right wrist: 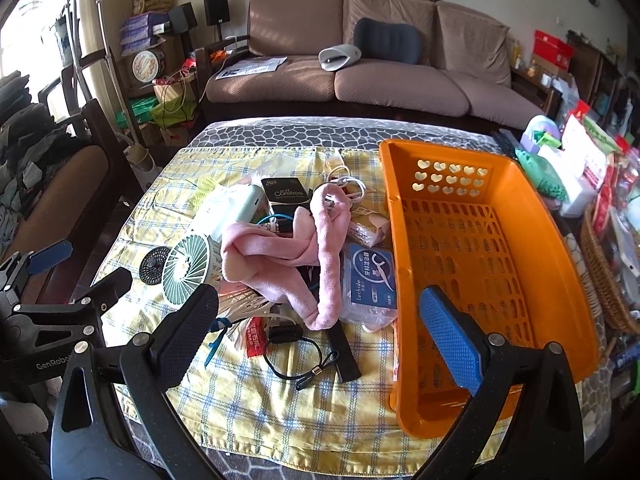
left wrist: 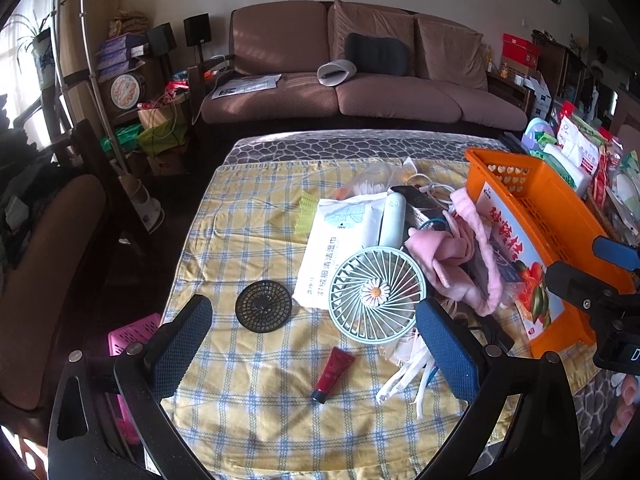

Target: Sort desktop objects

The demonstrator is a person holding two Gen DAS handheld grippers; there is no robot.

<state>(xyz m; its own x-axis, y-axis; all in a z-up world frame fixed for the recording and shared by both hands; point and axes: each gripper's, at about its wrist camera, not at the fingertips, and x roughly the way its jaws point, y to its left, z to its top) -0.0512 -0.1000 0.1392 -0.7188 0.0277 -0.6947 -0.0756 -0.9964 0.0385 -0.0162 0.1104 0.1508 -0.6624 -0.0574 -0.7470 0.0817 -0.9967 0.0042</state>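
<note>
Both the left gripper (left wrist: 316, 344) and the right gripper (right wrist: 320, 334) hover with jaws apart, holding nothing. On the bench (right wrist: 280, 132), a fan (left wrist: 374, 294), pink cloth (right wrist: 288, 256) and red tube (left wrist: 334, 374) lie beside the orange basket (right wrist: 480, 240).

Table (right wrist: 304, 132), stone-pattern top, yellow check cloth (right wrist: 280, 412) over middle. On cloth: orange basket (right wrist: 540, 240) at right edge, clutter pile centre, mint fan (left wrist: 376, 296), black grille disc (left wrist: 264, 306), red tube (left wrist: 333, 374) near front edge.
</note>
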